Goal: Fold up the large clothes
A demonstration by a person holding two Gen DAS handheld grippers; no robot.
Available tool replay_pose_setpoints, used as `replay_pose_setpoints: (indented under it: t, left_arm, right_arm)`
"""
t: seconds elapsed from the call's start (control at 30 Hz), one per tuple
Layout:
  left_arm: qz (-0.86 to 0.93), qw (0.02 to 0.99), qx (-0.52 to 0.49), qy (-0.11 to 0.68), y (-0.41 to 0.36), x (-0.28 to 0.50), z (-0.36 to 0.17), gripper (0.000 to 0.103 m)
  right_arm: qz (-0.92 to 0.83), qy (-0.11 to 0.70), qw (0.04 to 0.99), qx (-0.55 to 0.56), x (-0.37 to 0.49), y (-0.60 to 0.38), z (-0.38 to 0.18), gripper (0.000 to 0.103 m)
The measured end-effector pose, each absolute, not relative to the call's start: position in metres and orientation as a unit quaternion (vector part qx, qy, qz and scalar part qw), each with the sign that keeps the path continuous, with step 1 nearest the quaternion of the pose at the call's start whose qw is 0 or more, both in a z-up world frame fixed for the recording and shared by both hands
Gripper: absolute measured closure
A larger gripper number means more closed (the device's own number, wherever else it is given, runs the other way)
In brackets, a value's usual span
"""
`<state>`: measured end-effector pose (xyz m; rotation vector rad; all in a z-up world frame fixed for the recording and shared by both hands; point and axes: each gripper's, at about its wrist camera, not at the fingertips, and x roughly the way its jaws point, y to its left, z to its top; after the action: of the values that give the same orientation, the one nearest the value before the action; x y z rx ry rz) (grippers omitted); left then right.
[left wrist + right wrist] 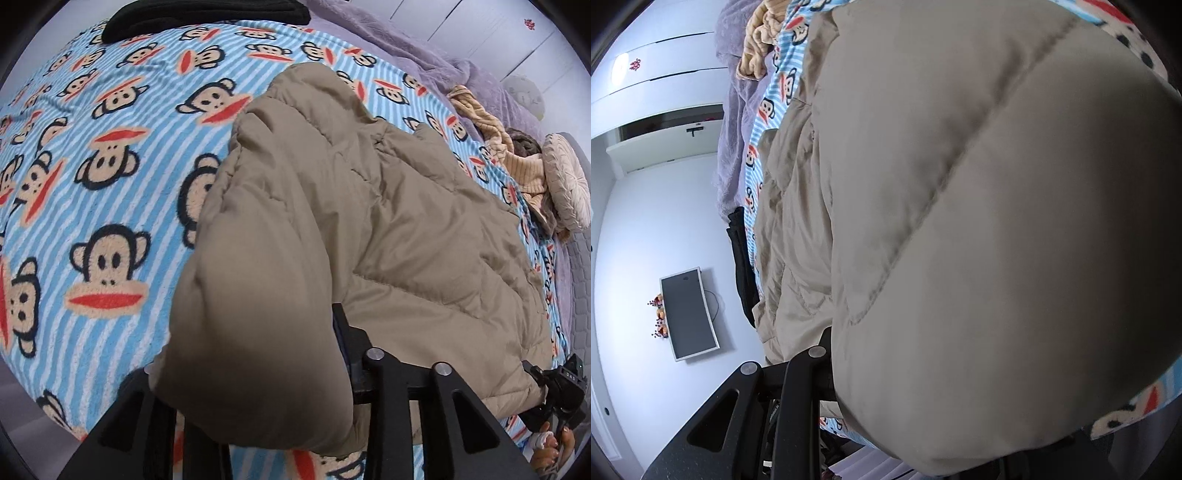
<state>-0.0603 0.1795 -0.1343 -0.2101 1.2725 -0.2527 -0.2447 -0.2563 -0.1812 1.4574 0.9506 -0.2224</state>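
Observation:
A beige quilted puffer jacket (pixel 388 221) lies across the bed on a blue striped monkey-print blanket (pixel 110 155). One puffy fold of it bulges up between the jaws of my left gripper (pixel 258 328). Only the right finger (pixel 341 332) shows, beside the fold, which looks rounded rather than pinched; the jaws stand apart. In the right wrist view the jacket (pixel 997 240) fills most of the picture. It swells over my right gripper (pixel 916 343), which is shut on a fold of it and has one finger (pixel 825 343) showing. The right gripper (pixel 554 391) also appears at the jacket's near right edge.
A black garment (pixel 207 18) lies at the blanket's far edge. A purple throw (pixel 406 44), a yellow knit (pixel 517 162) and a round cushion (pixel 569 181) sit to the right. A person's hand (pixel 550 454) holds the right gripper. A dark screen (pixel 689 314) hangs on the white wall.

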Motion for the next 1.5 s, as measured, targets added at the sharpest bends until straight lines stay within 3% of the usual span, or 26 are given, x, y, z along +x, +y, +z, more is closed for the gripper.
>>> replay_pose_setpoints:
  t: [0.23,0.3,0.33,0.53,1.07,1.1,1.13,1.2,1.43,1.47,1.5]
  left_arm:
    - [-0.071,0.805,-0.086,0.583,0.204,-0.07,-0.116,0.057]
    - [-0.033,0.815,-0.069,0.574,0.215,-0.072,-0.11,0.045]
    - [-0.01,0.821,-0.061,0.568,0.218,-0.071,-0.107,0.044]
    - [0.029,0.797,-0.066,0.6,0.244,-0.066,-0.111,0.044]
    - [-0.057,0.795,-0.01,0.604,0.165,-0.099,-0.074,0.044]
    - [-0.055,0.795,-0.009,0.604,0.164,-0.102,-0.072,0.04]
    - [-0.052,0.795,-0.008,0.605,0.163,-0.105,-0.07,0.019]
    - [-0.042,0.804,-0.004,0.594,0.163,-0.112,-0.062,0.001]
    - [-0.053,0.812,0.022,0.58,0.163,-0.108,-0.052,0.001]
    - [-0.057,0.813,0.026,0.579,0.163,-0.104,-0.051,0.001]
    - [-0.062,0.812,0.03,0.579,0.163,-0.1,-0.051,0.001]
  right_arm:
    - [-0.116,0.456,0.644,0.604,-0.243,-0.257,-0.172,0.062]
    - [-0.13,0.474,0.648,0.582,-0.245,-0.258,-0.166,0.057]
    - [-0.134,0.479,0.649,0.576,-0.246,-0.258,-0.164,0.056]
    - [-0.153,0.5,0.645,0.557,-0.255,-0.258,-0.153,0.051]
    - [-0.14,0.532,0.668,0.501,-0.263,-0.249,-0.106,0.034]
    - [-0.136,0.533,0.672,0.496,-0.263,-0.248,-0.106,0.034]
    - [-0.134,0.534,0.676,0.49,-0.256,-0.244,-0.103,0.034]
    - [-0.126,0.536,0.683,0.48,-0.253,-0.239,-0.098,0.033]
    - [-0.11,0.543,0.7,0.451,-0.242,-0.224,-0.087,0.031]
    - [-0.111,0.541,0.704,0.448,-0.24,-0.222,-0.084,0.021]
    - [-0.111,0.535,0.71,0.445,-0.237,-0.22,-0.08,0.02]
